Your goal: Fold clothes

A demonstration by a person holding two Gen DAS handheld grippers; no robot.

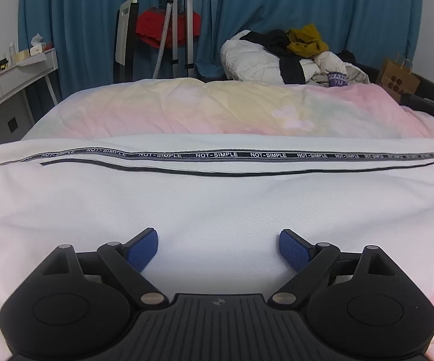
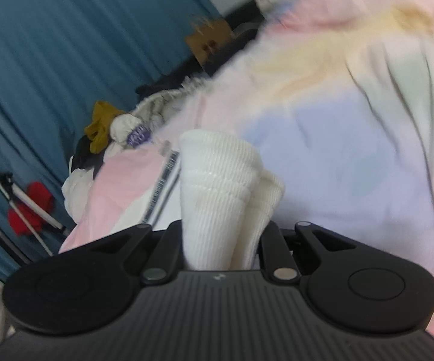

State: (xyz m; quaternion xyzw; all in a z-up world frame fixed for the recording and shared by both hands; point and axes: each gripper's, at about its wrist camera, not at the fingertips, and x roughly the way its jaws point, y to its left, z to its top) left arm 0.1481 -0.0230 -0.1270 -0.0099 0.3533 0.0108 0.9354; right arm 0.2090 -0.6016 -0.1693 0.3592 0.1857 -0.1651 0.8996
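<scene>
My right gripper (image 2: 221, 234) pinches the white garment's (image 1: 217, 198) cuff at frame centre. My left gripper (image 1: 218, 248) gapes empty, low centre; I should press there while folding.

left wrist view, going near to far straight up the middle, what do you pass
left tongs → white garment → NOT-SIMPLE tape → pastel duvet → clothes pile → blue curtain

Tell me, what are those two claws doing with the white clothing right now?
Left claw open, empty, over white garment. Right claw shut on its ribbed cuff. Nothing in the way.
</scene>
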